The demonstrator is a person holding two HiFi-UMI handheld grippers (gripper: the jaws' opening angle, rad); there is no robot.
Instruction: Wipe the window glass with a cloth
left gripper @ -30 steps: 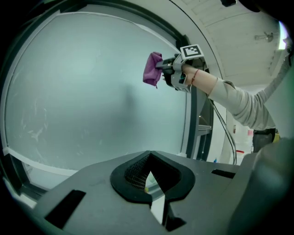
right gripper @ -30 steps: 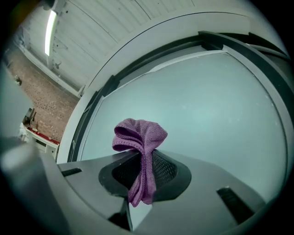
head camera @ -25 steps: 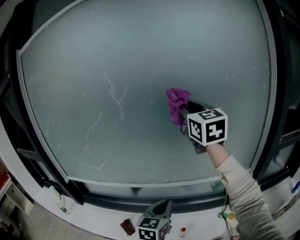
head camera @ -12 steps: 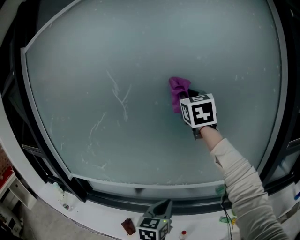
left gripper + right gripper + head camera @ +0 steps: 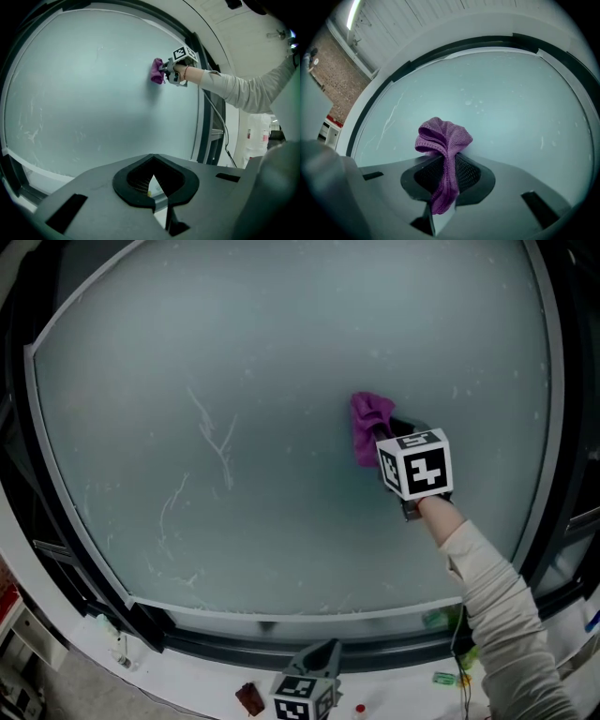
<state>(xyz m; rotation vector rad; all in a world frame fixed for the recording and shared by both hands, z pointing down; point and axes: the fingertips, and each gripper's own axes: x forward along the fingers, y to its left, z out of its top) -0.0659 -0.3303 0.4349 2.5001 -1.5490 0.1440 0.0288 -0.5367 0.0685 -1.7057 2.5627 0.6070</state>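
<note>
Hanging low near the white sill [image 5: 187,679], the left gripper [image 5: 153,187] shows jaws together, empty — beyond it the right gripper [image 5: 445,187] clamps a purple cloth [image 5: 443,138], bunched just past its fingertips against the streaked window glass [image 5: 501,103].

On my feed the cloth [image 5: 371,427] is purple-magenta. The window glass [image 5: 234,352] is a frosted pale grey-green with thin whitish streaks on its left half. The right tool [image 5: 442,204] and the left tool [image 5: 154,206] are matte grey, and their cubes are white with black square markers. The sleeve [image 5: 492,601] is light beige-grey and the window frame [image 5: 560,427] is black.
</note>
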